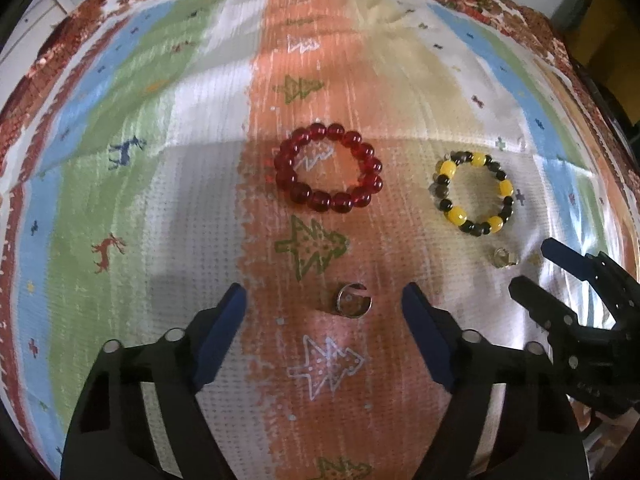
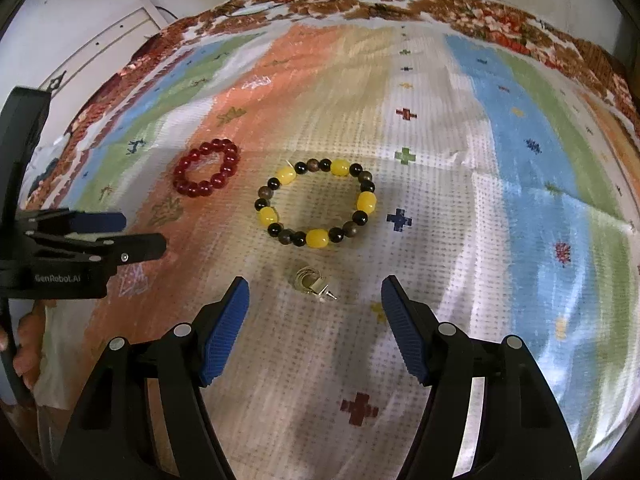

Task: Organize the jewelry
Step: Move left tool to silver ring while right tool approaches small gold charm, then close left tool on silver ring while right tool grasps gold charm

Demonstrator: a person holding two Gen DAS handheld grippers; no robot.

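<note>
The left hand-held gripper is hanging released over the patterned cloth, its blue pads straddling a silver ring without touching. Just beyond it are lying a red bead bracelet and a yellow-and-black bracelet. The right hand-held gripper is likewise gaping, empty, around a small metal earring. The picking step is seemingly beginning; next, each needs lowering and pinching.

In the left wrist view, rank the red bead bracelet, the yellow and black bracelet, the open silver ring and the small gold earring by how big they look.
1. red bead bracelet
2. yellow and black bracelet, slightly smaller
3. open silver ring
4. small gold earring
The ring lies nearer the camera than the earring, so their true order is unsure.
</note>
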